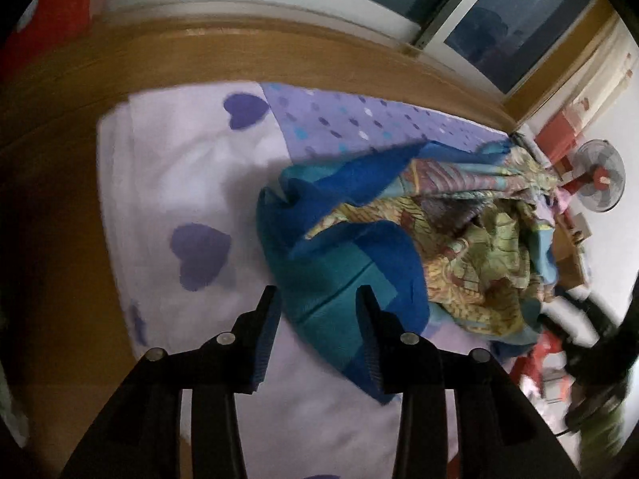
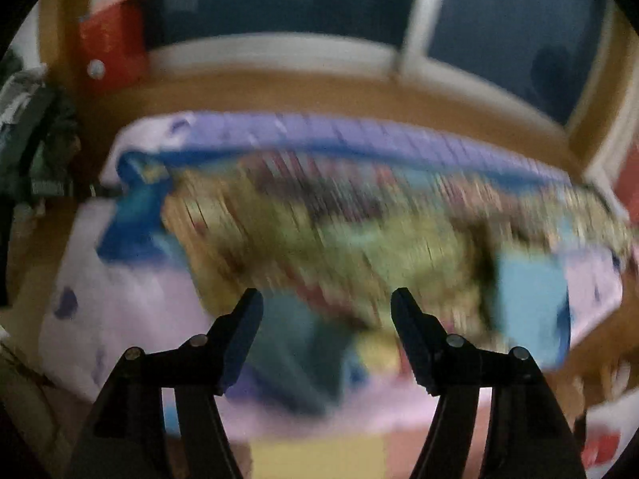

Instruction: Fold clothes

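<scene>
A crumpled garment [image 1: 351,239], blue and teal with a green-yellow patterned part [image 1: 479,239], lies heaped on the bed's pale lilac sheet [image 1: 179,159] with purple hearts. My left gripper [image 1: 317,297] hovers over the garment's near teal corner. Its jaws stand apart and the cloth lies below the gap, not pinched. In the right wrist view, which is badly blurred, the same garment [image 2: 339,231] spreads across the sheet [image 2: 120,299]. My right gripper [image 2: 325,297] is wide open above its near edge with nothing gripped.
A wooden bed frame [image 1: 239,52] runs along the far side under a window [image 1: 519,20]. A red box [image 2: 112,44] stands at the far left corner. A standing fan [image 1: 599,175] and floor clutter lie off the bed's right end.
</scene>
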Available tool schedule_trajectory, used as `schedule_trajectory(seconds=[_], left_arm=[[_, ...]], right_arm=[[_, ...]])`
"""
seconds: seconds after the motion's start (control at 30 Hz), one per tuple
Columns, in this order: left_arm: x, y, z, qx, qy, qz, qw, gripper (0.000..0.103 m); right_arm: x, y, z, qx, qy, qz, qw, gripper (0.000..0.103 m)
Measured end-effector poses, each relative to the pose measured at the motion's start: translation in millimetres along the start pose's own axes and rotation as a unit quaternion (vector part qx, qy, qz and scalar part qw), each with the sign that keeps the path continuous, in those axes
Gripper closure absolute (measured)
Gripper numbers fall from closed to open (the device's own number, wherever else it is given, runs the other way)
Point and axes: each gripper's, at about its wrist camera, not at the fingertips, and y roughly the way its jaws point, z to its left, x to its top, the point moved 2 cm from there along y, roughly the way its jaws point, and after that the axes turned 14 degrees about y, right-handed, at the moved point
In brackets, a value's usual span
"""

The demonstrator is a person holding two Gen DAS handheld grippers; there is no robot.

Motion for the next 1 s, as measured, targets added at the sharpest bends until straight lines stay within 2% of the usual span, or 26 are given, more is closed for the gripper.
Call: schedule_trajectory(seconds=[0.07, 0.23, 0.4, 0.5, 0.67, 0.73, 0.77, 0.87, 0.93, 1.0], left_arm=[[0.5, 9.7, 0.4, -0.025, -0.008, 0.017, 0.9995, 0.064], [0.3, 27.1, -9.1, -0.022, -0.012, 0.037, 0.9990, 0.064], [7.4, 34.6, -15.3, -0.002, -0.002, 0.043, 0.9991, 0.062], [9.7, 35.4, -16.1, 0.010, -0.005, 0.050, 0.9987, 0.062], [-0.8, 19.8, -8.8, 0.033, -0.021, 0.057, 0.9976, 0.061], [-2.0, 20.9, -3.2, 0.034, -0.023, 0.060, 0.9973, 0.058], [-1.0, 24.5, -0.4, 0.023, -0.025, 0.059, 0.9977, 0.054], [7.5, 30.7, -4.1, -0.001, -0.011, 0.042, 0.9991, 0.034], [13.6, 37.5, -12.2, -0.010, 0.014, 0.039, 0.9991, 0.033], [16.1, 41.0, -18.6, -0.002, 0.037, 0.034, 0.9987, 0.034]], right_arm=[[-12.6, 2.8, -5.0, -0.004, 0.018, 0.009, 1.000, 0.036], [-32.0, 19.1, 4.1, 0.007, 0.018, 0.013, 1.000, 0.036], [-39.0, 42.2, 22.7, 0.018, -0.031, 0.026, 0.999, 0.036], [-39.6, 48.9, 18.7, 0.028, -0.024, 0.006, 0.999, 0.027], [-41.4, 52.5, 7.0, 0.040, 0.030, 0.013, 0.999, 0.027], [-43.8, 50.6, 8.3, 0.031, 0.032, 0.008, 0.999, 0.027], [-44.4, 50.0, 9.4, 0.025, 0.035, 0.007, 0.999, 0.027], [-43.2, 49.0, 11.5, 0.009, 0.048, 0.005, 0.999, 0.027], [-42.7, 48.9, 12.8, -0.003, 0.063, 0.004, 0.998, 0.026], [-42.4, 49.8, 14.2, -0.013, 0.078, 0.002, 0.997, 0.027]])
